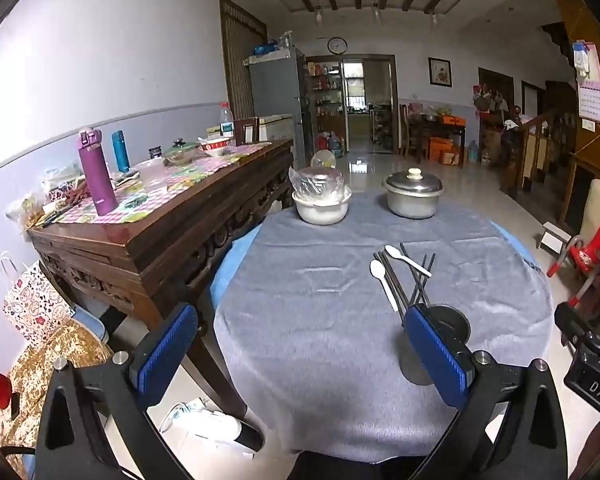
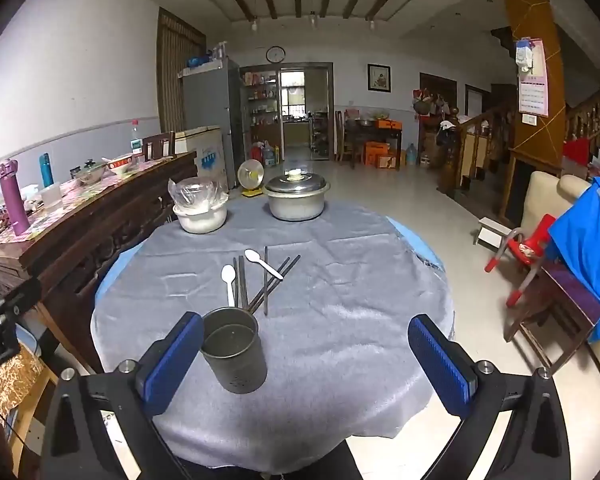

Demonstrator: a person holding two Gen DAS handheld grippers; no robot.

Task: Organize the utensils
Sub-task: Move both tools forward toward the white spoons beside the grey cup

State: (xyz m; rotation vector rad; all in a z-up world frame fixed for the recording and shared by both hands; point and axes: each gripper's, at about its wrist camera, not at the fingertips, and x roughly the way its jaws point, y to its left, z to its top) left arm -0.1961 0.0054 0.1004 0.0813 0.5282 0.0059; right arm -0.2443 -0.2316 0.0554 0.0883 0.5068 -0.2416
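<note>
Two white plastic spoons [image 2: 229, 283] [image 2: 262, 263] and several dark chopsticks [image 2: 265, 286] lie loose on the grey tablecloth [image 2: 340, 280]. They also show in the left wrist view: spoons [image 1: 383, 282] [image 1: 407, 260], chopsticks [image 1: 420, 280]. An empty metal utensil cup [image 2: 233, 354] stands upright just in front of them, partly hidden behind my finger in the left wrist view [image 1: 452, 322]. My left gripper [image 1: 296, 344] is open and empty above the table's near left. My right gripper [image 2: 306, 354] is open and empty, the cup beside its left finger.
A white bowl with a plastic bag [image 2: 200, 212] and a lidded metal pot [image 2: 297, 197] stand at the table's far side. A cluttered wooden sideboard [image 1: 160, 216] runs along the left. A red chair [image 2: 528, 248] and a wooden bench stand to the right.
</note>
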